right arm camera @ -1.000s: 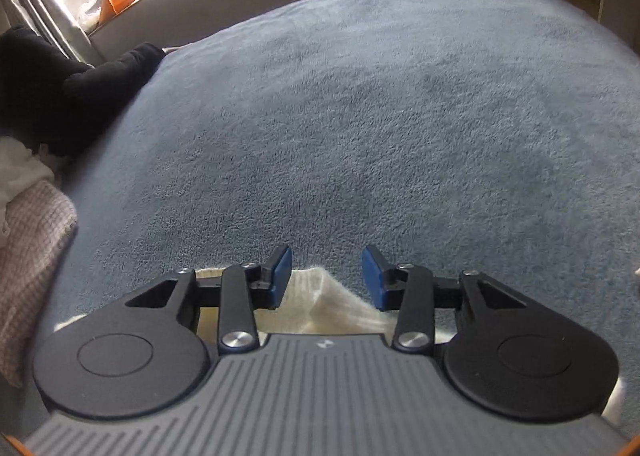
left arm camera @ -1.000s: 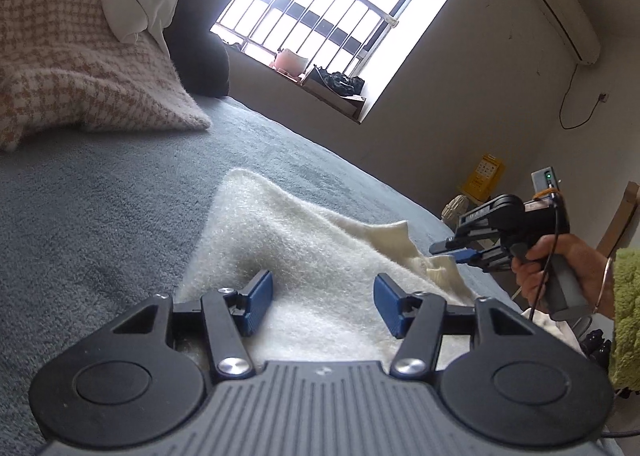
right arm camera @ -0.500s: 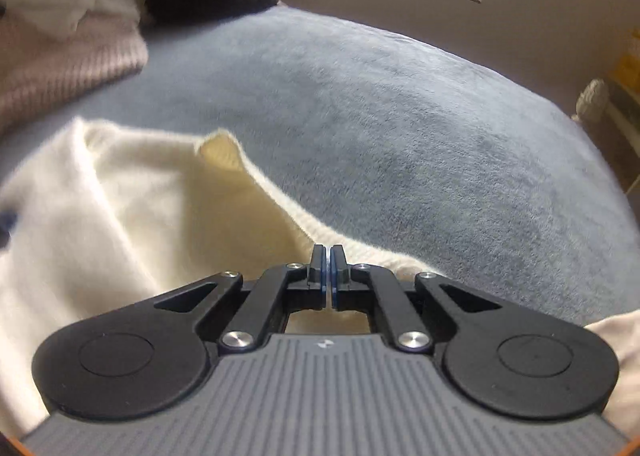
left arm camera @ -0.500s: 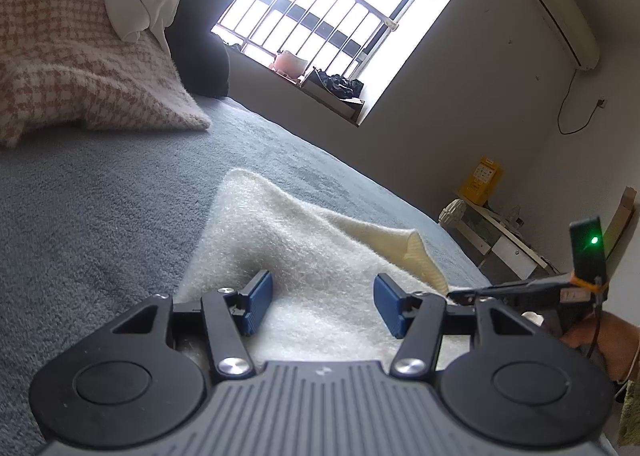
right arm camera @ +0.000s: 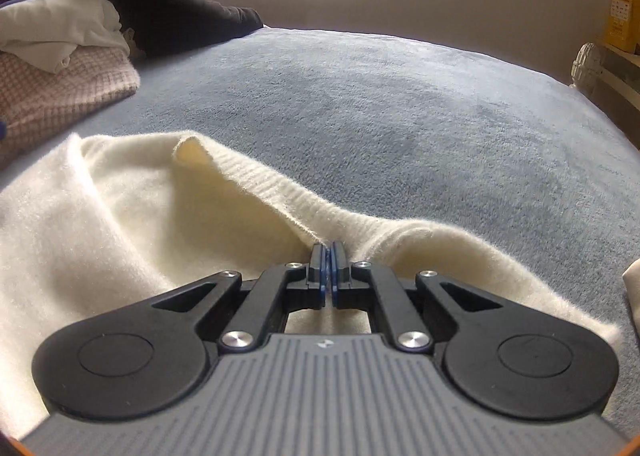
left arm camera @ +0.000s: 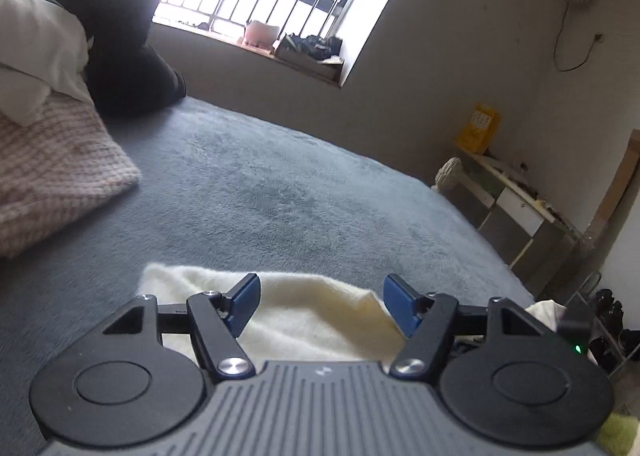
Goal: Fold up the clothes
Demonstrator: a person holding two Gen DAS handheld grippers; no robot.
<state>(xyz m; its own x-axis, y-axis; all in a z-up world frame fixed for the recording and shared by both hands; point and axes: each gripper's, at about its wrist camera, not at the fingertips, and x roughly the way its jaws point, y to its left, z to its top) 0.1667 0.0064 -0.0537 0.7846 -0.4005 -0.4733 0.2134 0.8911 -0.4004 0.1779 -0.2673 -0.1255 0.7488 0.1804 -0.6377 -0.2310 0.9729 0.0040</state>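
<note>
A broad grey-blue bed cover (right arm camera: pixel 400 104) fills both views, and on its near side sprawls the cream sweater (right arm camera: pixel 100 224), rumpled, with a ribbed edge (right arm camera: pixel 288 192) running away from the right-hand tool toward the far left. Stacked garments (right arm camera: pixel 60 56) sit well apart at the far left. Right gripper (right arm camera: pixel 328 256) is pinched tight on that ribbed edge, so it's the nearer hand. Left gripper (left arm camera: pixel 320 302) hangs wide over the sweater's far end, gripping nothing. Whatever fold follows, I'd say, turns along that ribbed line.
</note>
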